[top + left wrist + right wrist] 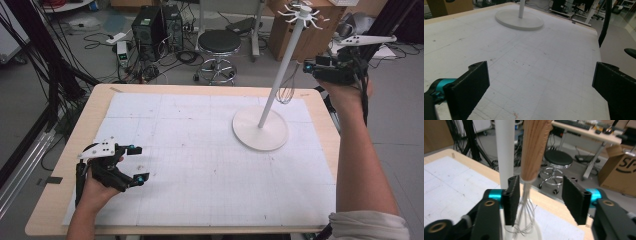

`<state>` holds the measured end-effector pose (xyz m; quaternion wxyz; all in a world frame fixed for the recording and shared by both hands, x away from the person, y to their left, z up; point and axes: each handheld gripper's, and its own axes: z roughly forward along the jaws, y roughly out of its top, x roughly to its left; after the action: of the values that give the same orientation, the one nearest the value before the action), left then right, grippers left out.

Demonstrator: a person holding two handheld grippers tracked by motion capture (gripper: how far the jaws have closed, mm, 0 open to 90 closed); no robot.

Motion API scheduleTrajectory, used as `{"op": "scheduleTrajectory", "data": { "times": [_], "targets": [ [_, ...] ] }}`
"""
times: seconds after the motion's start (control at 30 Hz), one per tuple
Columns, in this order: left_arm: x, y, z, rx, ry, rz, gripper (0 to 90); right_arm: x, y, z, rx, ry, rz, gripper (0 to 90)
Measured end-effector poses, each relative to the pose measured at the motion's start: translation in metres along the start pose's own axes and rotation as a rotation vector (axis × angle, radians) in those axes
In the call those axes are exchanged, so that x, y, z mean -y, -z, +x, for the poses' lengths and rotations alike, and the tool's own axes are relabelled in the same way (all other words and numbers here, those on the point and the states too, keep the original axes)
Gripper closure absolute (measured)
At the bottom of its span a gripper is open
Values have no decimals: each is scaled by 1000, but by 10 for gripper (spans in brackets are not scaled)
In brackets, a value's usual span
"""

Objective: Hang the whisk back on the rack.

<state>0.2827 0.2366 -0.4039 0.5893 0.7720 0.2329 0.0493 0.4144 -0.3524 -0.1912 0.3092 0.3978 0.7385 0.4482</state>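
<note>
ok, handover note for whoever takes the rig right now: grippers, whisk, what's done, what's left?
Right gripper: raised beside the white stand, fingers open around the whisk, at the joint between its wooden handle and the wires. Not clamped.
Left gripper: open, holding nothing, low over the white mat at the near left.
Whisk hangs upright next to the stand's pole; I cannot tell which hook carries it.
Done: right gripper lined up on the whisk.
Left: probably close the fingers, then lift the whisk off.
</note>
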Motion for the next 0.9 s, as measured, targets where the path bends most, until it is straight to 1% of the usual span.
{"op": "scheduleTrajectory", "data": {
  "times": [0.1,0.17,0.23,0.27,0.3,0.37,0.53,0.63,0.73,0.9],
  "targets": [
    [0,0,0,-1,-2,0,17,9,8,1,-25,-13,-38,427],
    [0,0,-1,-2,-1,0,17,14,12,2,-43,-19,-46,405],
    [-1,0,0,-1,-5,1,17,21,17,4,-79,-27,-83,372],
    [-1,0,0,0,-3,3,17,24,18,4,-101,-30,-90,353],
    [-1,0,0,0,-1,4,17,26,19,5,-123,-37,-81,329],
    [-1,-1,0,0,1,4,17,29,21,8,-143,-27,-75,301],
    [-1,-1,-1,-1,1,8,17,37,25,19,-249,5,-98,276],
    [-1,-1,-1,-2,-1,4,17,39,28,28,-291,26,-118,266],
    [-1,-1,0,-1,0,1,17,43,30,37,-330,37,-141,238],
    [-1,-1,-1,2,-3,6,17,55,25,52,-375,44,-142,154]
  ]
}}
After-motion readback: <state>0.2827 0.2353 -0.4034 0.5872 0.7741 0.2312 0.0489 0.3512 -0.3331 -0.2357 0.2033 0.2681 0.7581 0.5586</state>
